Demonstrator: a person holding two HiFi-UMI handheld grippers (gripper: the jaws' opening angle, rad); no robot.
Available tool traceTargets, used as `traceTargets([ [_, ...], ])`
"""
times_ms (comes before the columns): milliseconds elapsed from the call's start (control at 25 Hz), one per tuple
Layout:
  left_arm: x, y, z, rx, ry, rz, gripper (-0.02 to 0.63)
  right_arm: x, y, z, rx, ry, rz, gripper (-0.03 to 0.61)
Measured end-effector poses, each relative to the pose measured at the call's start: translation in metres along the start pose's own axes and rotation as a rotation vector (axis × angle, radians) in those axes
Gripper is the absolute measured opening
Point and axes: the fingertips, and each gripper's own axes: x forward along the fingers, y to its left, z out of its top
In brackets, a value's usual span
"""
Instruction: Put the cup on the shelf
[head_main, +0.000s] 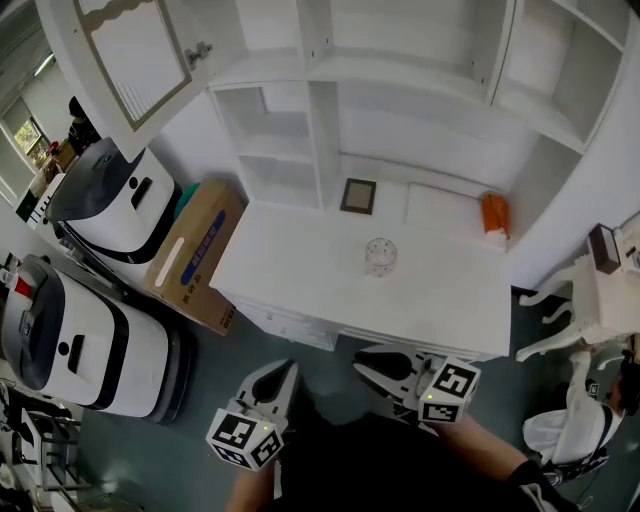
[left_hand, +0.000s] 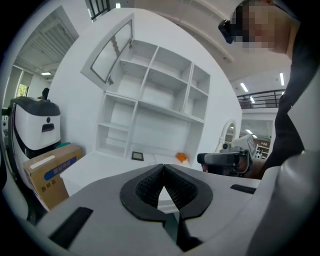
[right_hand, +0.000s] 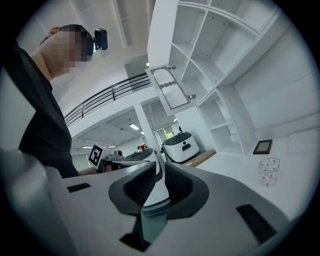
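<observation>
White machines (head_main: 110, 205) and a cardboard box (head_main: 195, 250) stand left of the counter (head_main: 300, 270). The left gripper (head_main: 282, 378) hangs short of the counter edge, jaws together and empty. The clear glass cup (head_main: 380, 255) stands upright mid-counter, well apart from both grippers. The right gripper (head_main: 372, 366) is likewise closed on nothing. Risk: approaching with unopened jaws would likely topple the cup, and smooth glass may slip during the lift to the shelf (head_main: 290, 150).

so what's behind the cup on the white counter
A dark picture frame stands against the back panel behind the glass cup, slightly left. An orange object sits in the far right corner. Anything behind the frame is covered.
</observation>
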Motion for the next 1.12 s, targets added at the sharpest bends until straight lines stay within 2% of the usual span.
traceTargets([
  [120,0.015,0.049,0.012,-0.009,0.006,-0.024,0.012,0.043,-0.031,0.012,0.004,-0.014,-0.034,0.018],
  [360,0.042,0.157,0.062,0.052,0.03,-0.085,0.012,0.143,-0.076,0.041,0.025,-0.047,-0.086,0.018],
  [480,0.058,0.203,0.079,0.068,0.05,-0.133,0.012,0.188,-0.098,0.05,0.026,-0.044,-0.118,0.018],
  [560,0.068,0.221,0.084,0.079,0.069,-0.184,0.012,0.205,-0.11,0.054,0.035,-0.057,-0.17,0.018],
  [800,0.115,0.245,0.087,0.101,0.12,-0.318,0.012,0.208,-0.14,0.048,0.059,-0.077,-0.353,0.02],
  [1040,0.169,0.211,0.095,0.121,0.134,-0.422,0.012,0.164,-0.174,0.043,0.105,-0.113,-0.487,0.021],
  [1120,0.181,0.192,0.098,0.135,0.139,-0.456,0.012,0.147,-0.185,0.044,0.117,-0.127,-0.514,0.047],
])
